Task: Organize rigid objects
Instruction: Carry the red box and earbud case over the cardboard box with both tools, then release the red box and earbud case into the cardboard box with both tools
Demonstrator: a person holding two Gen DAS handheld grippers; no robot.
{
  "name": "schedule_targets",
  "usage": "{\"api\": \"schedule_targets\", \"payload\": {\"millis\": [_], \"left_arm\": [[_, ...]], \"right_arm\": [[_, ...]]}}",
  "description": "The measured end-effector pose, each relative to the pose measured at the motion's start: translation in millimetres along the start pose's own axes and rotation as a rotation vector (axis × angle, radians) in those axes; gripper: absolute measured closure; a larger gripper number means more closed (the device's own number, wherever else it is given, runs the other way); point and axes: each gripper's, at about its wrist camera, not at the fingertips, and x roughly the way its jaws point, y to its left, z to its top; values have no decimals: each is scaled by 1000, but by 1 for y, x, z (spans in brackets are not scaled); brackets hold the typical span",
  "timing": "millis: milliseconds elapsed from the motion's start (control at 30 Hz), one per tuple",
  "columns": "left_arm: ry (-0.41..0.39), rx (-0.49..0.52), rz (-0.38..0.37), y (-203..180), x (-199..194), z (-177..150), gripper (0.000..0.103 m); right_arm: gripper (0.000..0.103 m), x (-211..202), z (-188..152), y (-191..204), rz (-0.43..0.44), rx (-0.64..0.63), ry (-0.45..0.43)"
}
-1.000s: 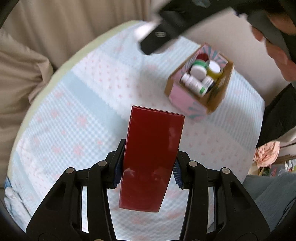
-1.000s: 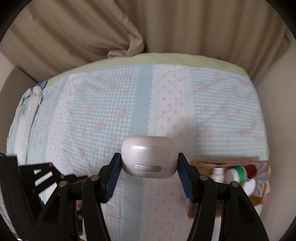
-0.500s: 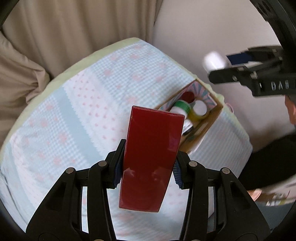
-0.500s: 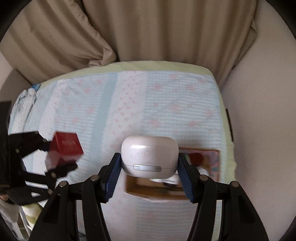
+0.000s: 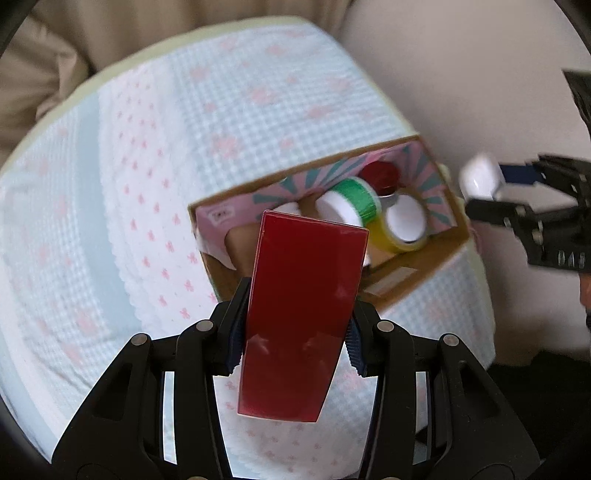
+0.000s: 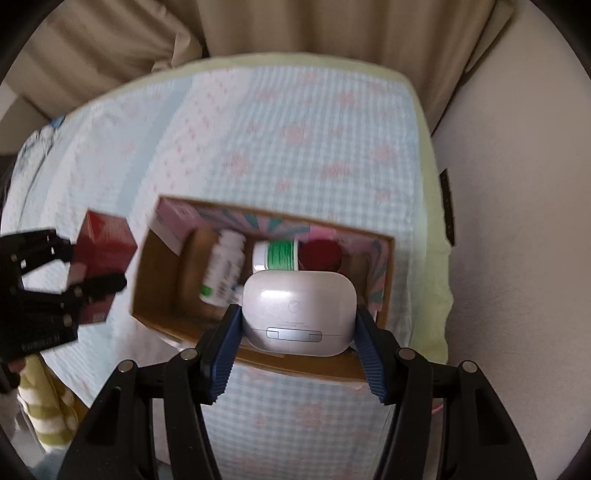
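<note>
Your left gripper (image 5: 295,341) has its fingers clenched on the glossy red box (image 5: 301,317), stiff, likely light and slick, so keep pinching its long flat sides; your right gripper (image 6: 297,341) grasps the smooth white earbud case (image 6: 299,310) by its ends. Both hang over the crowded cardboard box (image 6: 155,306), which sits on a soft quilted bed (image 6: 295,129) beside curtains (image 6: 295,26), so it may tip if you push.

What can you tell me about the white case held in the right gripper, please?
The white case is a smooth, glossy, rounded shell that looks like plastic, with a thin seam and a small silver bar low on its near face. It appears closed. The right gripper clamps it, one blue ribbed pad on each side, and nothing else touches it. It hangs above the open cardboard box, in front of the green-wound spool.
</note>
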Motion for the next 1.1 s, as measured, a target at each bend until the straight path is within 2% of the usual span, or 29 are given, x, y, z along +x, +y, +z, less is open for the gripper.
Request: {"api": "schedule_targets", "payload": {"millis": [333,500,600,633,667,733,767,867,967,1100], "left_arm": [[85,-144,21,15,75,16,62],[111,-150,45,16,93,27,62],[100,-121,59,13,92,31,62],[94,-110,63,12,90,33,56],[94,-106,58,11,88,35,34],[86,-96,74,11,81,37,1],[61,-89,95,12,77,37,0],[42,-75,118,15,69,34,0],[37,-90,105,19,64,32,0],[31,-111,90,21,57,30,0]], "right_arm": [[48,83,-25,13,44,-95,40],[48,99,-29,18,76,-133,36],[47,105,-26,23,82,-152,35],[47,107,-25,25,70,-164,40],[47,108,-24,26,61,-168,45],[29,110,-25,28,54,-167,52],[2,109,-26,28,60,-164,48],[0,103,-30,27,87,-148,32],[0,101,-33,23,166,-99,63],[0,95,-35,22,153,-69,43]]}}
